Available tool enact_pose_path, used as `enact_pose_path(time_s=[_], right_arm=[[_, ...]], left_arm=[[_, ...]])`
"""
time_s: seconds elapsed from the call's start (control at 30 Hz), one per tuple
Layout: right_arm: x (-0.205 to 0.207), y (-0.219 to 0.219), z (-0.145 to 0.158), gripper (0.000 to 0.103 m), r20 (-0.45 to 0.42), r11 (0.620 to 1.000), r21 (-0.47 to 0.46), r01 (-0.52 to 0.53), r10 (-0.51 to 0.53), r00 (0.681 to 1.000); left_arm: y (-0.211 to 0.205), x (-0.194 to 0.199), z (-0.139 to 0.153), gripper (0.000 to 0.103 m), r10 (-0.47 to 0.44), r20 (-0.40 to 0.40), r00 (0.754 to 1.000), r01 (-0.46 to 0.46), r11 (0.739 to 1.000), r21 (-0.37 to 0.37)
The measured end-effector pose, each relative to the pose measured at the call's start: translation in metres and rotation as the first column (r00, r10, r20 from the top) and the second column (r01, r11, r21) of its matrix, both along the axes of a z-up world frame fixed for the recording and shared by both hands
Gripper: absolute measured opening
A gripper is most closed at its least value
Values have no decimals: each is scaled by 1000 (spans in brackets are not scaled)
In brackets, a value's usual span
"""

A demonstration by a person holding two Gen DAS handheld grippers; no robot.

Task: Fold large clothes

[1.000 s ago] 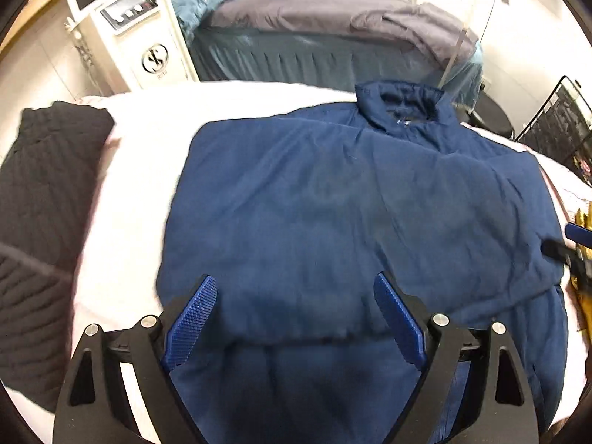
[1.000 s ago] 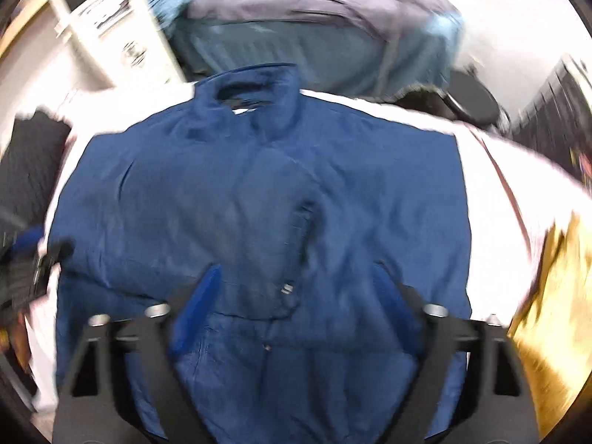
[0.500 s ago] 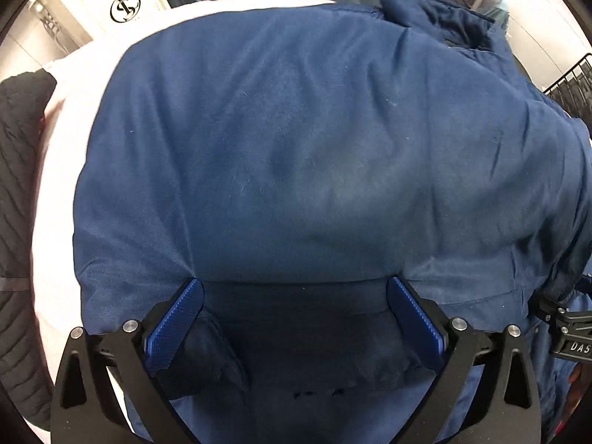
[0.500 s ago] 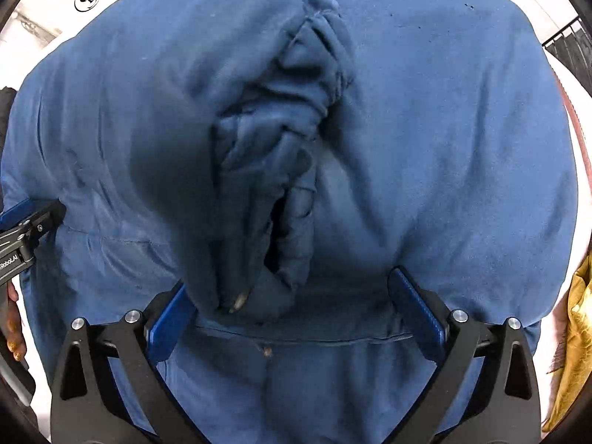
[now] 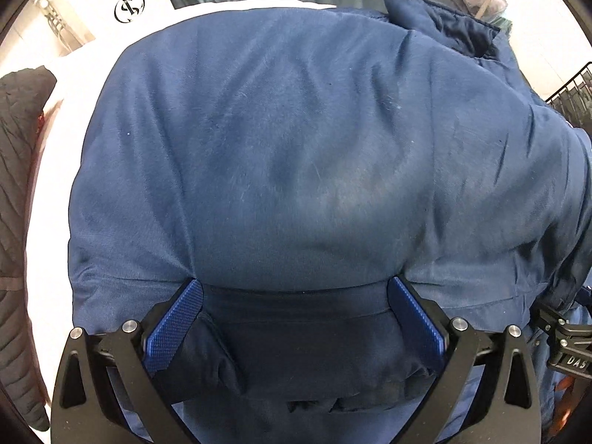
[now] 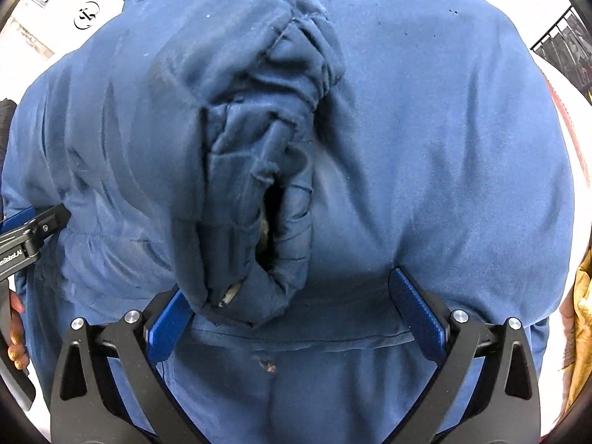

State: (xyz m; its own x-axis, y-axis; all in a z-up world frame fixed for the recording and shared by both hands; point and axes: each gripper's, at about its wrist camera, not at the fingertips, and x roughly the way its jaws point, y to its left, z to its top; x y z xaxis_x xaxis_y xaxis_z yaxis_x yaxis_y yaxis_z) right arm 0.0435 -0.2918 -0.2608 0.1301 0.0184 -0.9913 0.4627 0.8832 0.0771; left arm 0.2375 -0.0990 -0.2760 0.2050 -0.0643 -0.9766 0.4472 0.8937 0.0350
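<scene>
A large navy blue jacket (image 5: 296, 155) lies spread on a white bed and fills both views. Its collar (image 5: 444, 22) is at the far end. My left gripper (image 5: 295, 288) points down onto the jacket's lower part, open wide, with a dark fold of hem bulging between the fingers. In the right wrist view a folded-in sleeve with a gathered cuff (image 6: 259, 185) lies along the middle of the jacket (image 6: 444, 148). My right gripper (image 6: 288, 288) stands open wide over the cuff's end and the hem seam. Each gripper shows at the edge of the other's view.
A black quilted garment (image 5: 18, 222) lies at the left on the white bed cover (image 5: 55, 170). A white machine with a round logo (image 5: 129, 5) stands behind. A wire rack (image 5: 573, 92) is at the right, a golden fabric (image 6: 582, 314) beside the jacket. A hand (image 6: 14, 333) holds the left gripper (image 6: 33, 229).
Both grippers have come down from above the bed to sit right on the jacket, which now fills the views. Their jaws stand a little wider than a second ago.
</scene>
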Motion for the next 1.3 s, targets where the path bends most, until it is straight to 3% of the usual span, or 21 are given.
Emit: enact_pose_path(time_s=[0.13,0.37,0.53,0.67,0.8,1.0,1.13,1.3], right_arm=[[-7,-1,12,98,-36,999,49,-22,24,999],[-64,2,58,98,72,999,44,-28,25,997],[-117,1,78,98,92,997,66,-27,21,996],[-160,-12,84,98,85,994,111,-13,4,996],[-198,-19,85,98,69,991,134,7,-16,997],[-220,-20,76,98,57,988,152,24,-33,998],[-237,-23,76,98,60,986,163,29,-40,997],[-253,-30,78,98,70,986,164,42,-54,996]], left_arm=[[6,-16,16,98,-7,45,999,7,1000,-3],[26,-64,59,97,-17,124,992,22,999,-38],[47,-99,71,97,11,89,996,-4,997,-82],[87,-127,67,97,70,31,997,-67,995,-79],[120,-147,68,97,133,21,991,-131,989,-73],[163,-158,71,95,214,4,977,-213,973,-84],[198,-164,70,95,282,-27,959,-283,955,-92],[243,-173,66,94,385,-92,919,-394,909,-136]])
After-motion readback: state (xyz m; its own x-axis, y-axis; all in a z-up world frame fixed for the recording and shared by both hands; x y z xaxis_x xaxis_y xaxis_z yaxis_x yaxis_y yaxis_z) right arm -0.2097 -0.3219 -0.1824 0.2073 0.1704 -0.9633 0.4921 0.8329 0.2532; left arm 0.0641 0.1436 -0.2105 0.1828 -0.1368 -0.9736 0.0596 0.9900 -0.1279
